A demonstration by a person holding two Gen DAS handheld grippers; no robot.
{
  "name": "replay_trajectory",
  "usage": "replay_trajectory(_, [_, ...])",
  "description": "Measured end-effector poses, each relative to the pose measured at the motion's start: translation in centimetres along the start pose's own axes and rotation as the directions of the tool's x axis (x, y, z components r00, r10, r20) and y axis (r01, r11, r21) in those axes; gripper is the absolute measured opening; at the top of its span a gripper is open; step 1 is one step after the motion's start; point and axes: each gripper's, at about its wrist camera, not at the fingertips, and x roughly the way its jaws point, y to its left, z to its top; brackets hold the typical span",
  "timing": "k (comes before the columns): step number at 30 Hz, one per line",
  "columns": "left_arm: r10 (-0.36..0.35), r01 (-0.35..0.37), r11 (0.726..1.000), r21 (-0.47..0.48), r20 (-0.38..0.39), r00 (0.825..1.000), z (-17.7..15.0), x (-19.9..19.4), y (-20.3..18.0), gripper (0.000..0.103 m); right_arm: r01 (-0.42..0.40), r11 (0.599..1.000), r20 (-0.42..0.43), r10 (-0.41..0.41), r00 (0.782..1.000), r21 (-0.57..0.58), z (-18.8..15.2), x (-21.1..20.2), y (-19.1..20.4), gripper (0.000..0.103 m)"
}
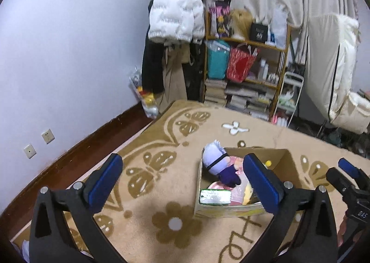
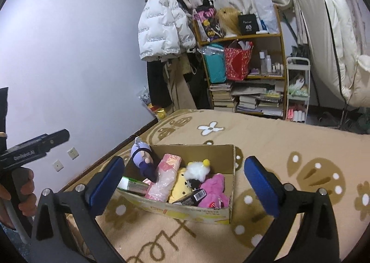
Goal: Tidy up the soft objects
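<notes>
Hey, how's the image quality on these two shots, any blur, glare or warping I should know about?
Left wrist: heavy fisheye bending, black corners, hanging white jacket slightly smeared, cardboard box reasonably sharp. Right wrist: same warping, dim indoor light, no strong glare, box contents clear between the open right tongs.

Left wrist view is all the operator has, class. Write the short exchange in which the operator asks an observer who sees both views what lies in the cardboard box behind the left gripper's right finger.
Operator: My right finger covers the box's right half. What is in there?
Observer: A pink plush toy lies at the right end of the cardboard box.
Operator: Anything between it and the purple doll?
Observer: A yellow plush lies under a white fluffy toy, and pink wrapped packs lie beside the purple doll.
Operator: Is the right gripper holding anything?
Observer: No. The right gripper is open and hovers over the box, nothing between its fingers.
</notes>
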Motion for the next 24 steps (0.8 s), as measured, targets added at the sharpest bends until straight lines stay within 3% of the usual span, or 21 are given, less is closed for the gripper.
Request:
replay_trajectory(9, [-0.005, 0.008, 1.000, -0.020, 0.140, 0.990, -2.2, -5.6, 0.8, 0.103, 0.051, 0.997, 0.042, -0.048, 0.998, -0.053, -2.0, -3.2, 1.7, 0.103])
replay_trajectory(12, [-0.014, 0.016, 1.000, -0.009, 0.168, 0.986, -3.1, -6.3, 0.6, 0.103, 0.099, 0.993, 0.104, -0.092, 0.990, -0.069, -3.2, -4.2, 2.2, 0.103])
replay_trajectory(15, [-0.038, 0.033, 0.999, 0.031, 0.167, 0.985, -3.7, -6.3, 0.2, 0.103, 0.098, 0.993, 0.118, -0.091, 0.989, -0.059, -4.3, -4.6, 2.2, 0.103])
replay_trajectory(24, [-0.008, 0.002, 0.999, 0.043, 0.138, 0.990, -7.9, -4.9, -0.1, 0.103, 0.137, 0.990, 0.106, -0.133, 0.985, -0.026, -6.9, -4.2, 0.7, 0.103])
